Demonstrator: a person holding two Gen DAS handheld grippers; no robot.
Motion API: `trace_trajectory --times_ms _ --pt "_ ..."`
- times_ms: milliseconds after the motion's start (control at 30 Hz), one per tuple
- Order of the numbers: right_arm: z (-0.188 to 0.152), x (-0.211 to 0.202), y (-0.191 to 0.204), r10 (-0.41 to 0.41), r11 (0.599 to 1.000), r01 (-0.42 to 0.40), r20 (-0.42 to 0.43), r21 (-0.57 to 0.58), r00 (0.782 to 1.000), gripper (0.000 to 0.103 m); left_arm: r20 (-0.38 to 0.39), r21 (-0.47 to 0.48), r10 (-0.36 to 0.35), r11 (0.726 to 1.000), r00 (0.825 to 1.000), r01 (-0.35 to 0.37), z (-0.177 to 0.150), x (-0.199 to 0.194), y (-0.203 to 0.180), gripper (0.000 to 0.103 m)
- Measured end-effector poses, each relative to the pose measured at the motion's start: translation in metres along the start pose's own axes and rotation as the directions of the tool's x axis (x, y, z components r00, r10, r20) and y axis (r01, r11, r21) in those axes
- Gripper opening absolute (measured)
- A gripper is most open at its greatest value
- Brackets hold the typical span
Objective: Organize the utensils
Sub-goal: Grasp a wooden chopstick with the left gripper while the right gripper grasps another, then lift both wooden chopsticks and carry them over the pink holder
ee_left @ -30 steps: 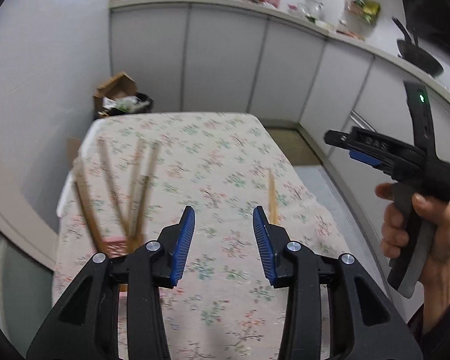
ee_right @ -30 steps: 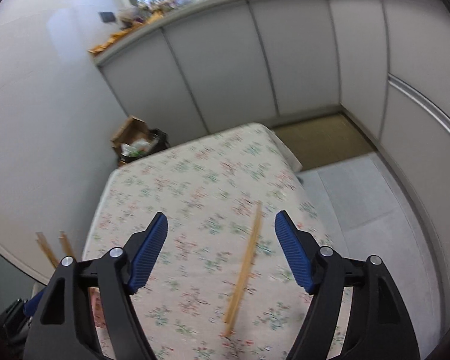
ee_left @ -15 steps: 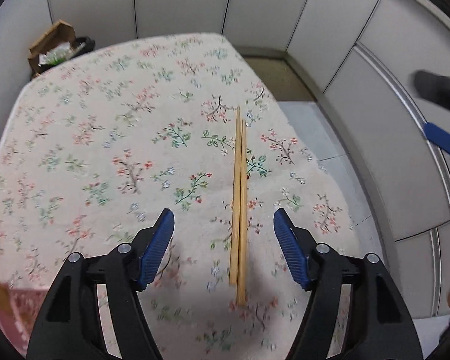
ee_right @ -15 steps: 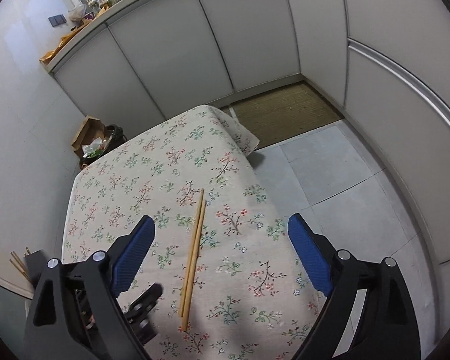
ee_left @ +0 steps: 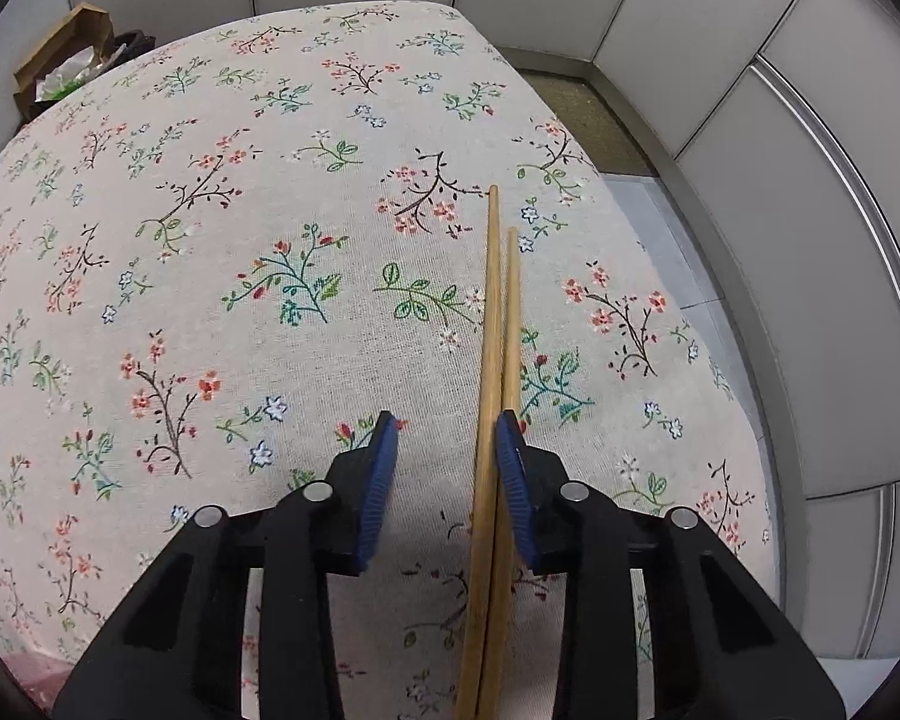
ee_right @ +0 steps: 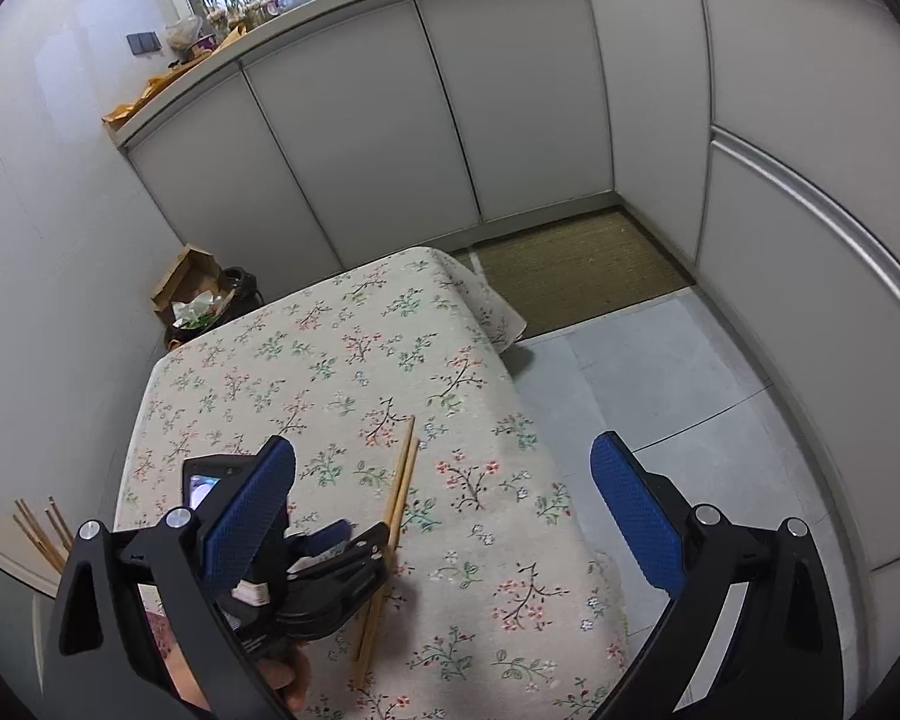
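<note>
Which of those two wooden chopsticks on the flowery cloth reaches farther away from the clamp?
The left chopstick of the pair: its tip pokes past the right chopstick lying against it.

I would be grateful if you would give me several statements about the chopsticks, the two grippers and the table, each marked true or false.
1. A pair of wooden chopsticks lies side by side on the floral tablecloth. True.
2. The chopsticks lie between the fingers of the left gripper. True; they sit against one pad, with a gap to the other, while its jaws have just been closing.
3. The right gripper is shut on a chopstick. False; its jaws stand wide open with nothing between them.
4. The tablecloth is plain white. False; it is printed with small flowers and twigs.
5. More wooden sticks show at the left edge of the right wrist view. True.
</note>
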State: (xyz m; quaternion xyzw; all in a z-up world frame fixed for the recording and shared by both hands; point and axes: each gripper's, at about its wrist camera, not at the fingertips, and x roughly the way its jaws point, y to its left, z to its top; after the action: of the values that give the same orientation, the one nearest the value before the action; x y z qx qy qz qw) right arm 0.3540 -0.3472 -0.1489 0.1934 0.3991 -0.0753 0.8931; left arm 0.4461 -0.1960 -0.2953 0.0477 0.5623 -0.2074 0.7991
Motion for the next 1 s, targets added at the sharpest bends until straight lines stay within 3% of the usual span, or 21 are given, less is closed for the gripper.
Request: trace_trajectory --times_ms 100,233,300,333,433,567,700,800,900,1000 --pt "-0.001 0.005 -0.002 0.007 1.0 -0.006 -0.027 0.015 1.0 0.096 -0.003 0.034 0.039 0.999 0.999 -0.039 0.001 0.003 -0.003 0.008" --pt "-0.005 0.015 -0.004 0.008 0.999 -0.006 -0.077 0.032 0.997 0.095 -0.02 0.068 0.055 0.996 0.998 -0.053 0.006 0.005 -0.007 0.008" --pt "-0.009 0.026 -0.003 0.017 0.999 -0.013 -0.129 0.029 0.992 0.092 -0.02 0.071 0.062 0.996 0.998 -0.06 0.009 0.008 -0.007 0.006" --pt "-0.012 0.032 -0.003 0.028 0.999 -0.023 -0.159 0.035 0.987 0.085 -0.02 0.055 0.046 0.997 0.999 -0.045 0.007 0.006 -0.005 0.006" --pt "-0.023 0.058 -0.006 0.054 0.997 -0.036 -0.266 0.074 0.963 0.07 -0.022 0.01 0.007 1.0 1.0 -0.007 0.001 -0.001 0.01 0.006" --pt "-0.038 0.097 -0.012 0.084 0.989 -0.029 -0.387 0.147 0.918 0.051 0.041 -0.042 -0.031 0.999 0.999 0.033 -0.005 -0.034 0.033 0.006" --pt "-0.052 0.127 0.003 0.131 0.983 -0.056 -0.461 0.173 0.878 0.046 0.103 -0.032 -0.042 0.998 0.994 0.046 -0.014 -0.072 0.034 0.006" --pt "-0.056 0.141 0.017 0.119 0.986 -0.048 -0.481 0.158 0.868 0.046 0.144 -0.036 -0.05 0.998 0.988 0.056 -0.024 -0.099 0.037 0.006" --pt "-0.059 0.155 0.032 0.064 0.994 -0.014 -0.482 0.106 0.874 0.044 0.185 -0.036 -0.043 0.998 0.982 0.051 -0.039 -0.126 0.038 0.006" --pt "-0.07 0.175 0.04 -0.012 0.998 0.039 -0.496 0.045 0.868 0.032 0.237 -0.016 -0.028 0.999 0.971 0.033 -0.057 -0.155 0.034 0.006"
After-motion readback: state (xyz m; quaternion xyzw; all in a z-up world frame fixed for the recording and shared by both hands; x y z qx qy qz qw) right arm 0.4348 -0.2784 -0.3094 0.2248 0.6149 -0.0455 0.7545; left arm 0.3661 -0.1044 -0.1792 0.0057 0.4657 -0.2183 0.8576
